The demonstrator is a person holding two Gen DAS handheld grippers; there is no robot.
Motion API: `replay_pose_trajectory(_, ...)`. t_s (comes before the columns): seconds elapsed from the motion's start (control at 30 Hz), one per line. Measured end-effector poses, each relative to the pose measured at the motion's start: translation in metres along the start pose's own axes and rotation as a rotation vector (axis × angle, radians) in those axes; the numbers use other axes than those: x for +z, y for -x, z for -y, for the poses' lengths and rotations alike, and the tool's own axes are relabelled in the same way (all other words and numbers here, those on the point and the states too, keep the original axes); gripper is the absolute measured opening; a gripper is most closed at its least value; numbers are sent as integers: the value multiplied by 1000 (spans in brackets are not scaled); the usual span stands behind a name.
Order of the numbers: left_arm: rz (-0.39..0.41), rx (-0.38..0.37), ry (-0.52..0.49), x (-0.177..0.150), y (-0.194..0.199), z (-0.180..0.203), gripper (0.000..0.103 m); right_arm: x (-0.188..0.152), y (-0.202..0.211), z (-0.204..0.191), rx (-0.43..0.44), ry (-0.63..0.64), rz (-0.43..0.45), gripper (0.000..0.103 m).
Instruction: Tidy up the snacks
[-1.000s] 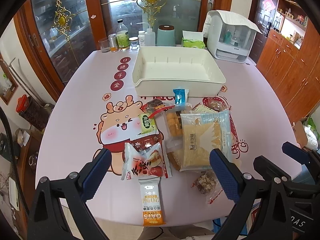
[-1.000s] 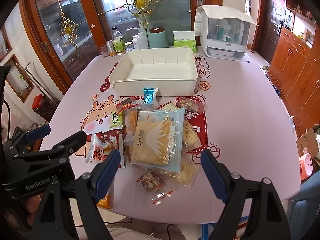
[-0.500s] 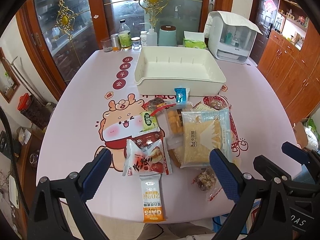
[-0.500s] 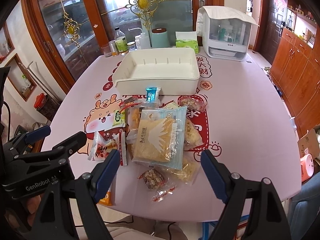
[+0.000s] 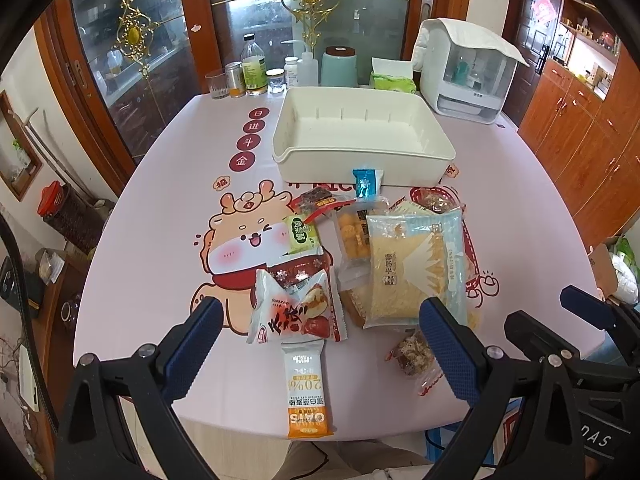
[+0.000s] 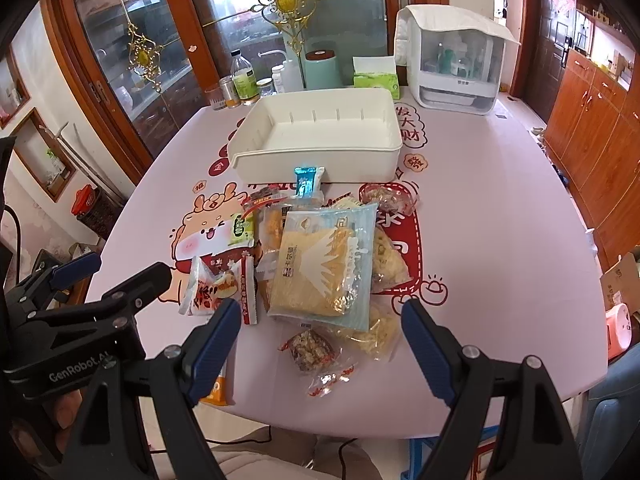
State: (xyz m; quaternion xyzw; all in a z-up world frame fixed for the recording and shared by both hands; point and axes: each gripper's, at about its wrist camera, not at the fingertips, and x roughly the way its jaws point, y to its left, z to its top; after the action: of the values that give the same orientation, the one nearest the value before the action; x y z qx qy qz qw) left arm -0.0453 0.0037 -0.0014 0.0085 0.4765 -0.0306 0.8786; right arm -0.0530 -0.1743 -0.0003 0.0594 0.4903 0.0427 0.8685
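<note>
Nothing picked yet, by my read: I'm at the start, choosing a first packet. My left tongs (image 5: 316, 344) hang spread wide and empty above the near edge of the surface (image 5: 160, 208); my right tongs (image 6: 320, 340) are likewise wide apart, holding nothing.

The snacks sit in a loose pile on the near half of the surface, all outside the white bin (image 5: 362, 160), which looks empty and stands just beyond the pile. A small blue sachet (image 5: 366, 183) leans against the bin's near wall. Nearest me: an orange oat bar (image 5: 307, 392), lying lengthwise toward the near edge, and a red-and-white bun packet (image 5: 296, 312) touching its far end. Right of those, a big pale-blue packet of yellow crisps (image 5: 412, 272) overlaps other bags; a clear-wrapped nut cluster (image 6: 310, 350) lies near it on the right. A small green packet (image 5: 302, 234) sits further back on the left.

Next move, I judge: drop the left tongs over the oat bar or bun packet, pinch across the narrow side, carry it far to the bin. Crinkly film may slip; overlapped bags could drag along.

The surface has a pink cloth with a cartoon deer print (image 5: 244, 240) and red characters. At the far edge: bottles and jars (image 5: 254, 70), a teal canister (image 5: 339, 66), a tissue box (image 5: 392, 78), a white covered appliance (image 5: 466, 68). Glass cabinet doors with gold ornaments behind, wooden cabinets on the right.
</note>
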Motion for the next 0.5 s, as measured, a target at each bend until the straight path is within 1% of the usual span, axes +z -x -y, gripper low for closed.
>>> replay_pose_trajectory(0.23,-57,-6,29,-2,-13,-8,98,-3,-14,3,22,-15,-64,83)
replay_pose_trajectory(0.4,-113,-18,79,-8,-26,-21,98,-7,-25,6,39,-31,-113,83)
replay_pose_trajectory(0.5,-142,-20,103,-11,-36,-30,98,-10,-36,11,59,-53,-159,83)
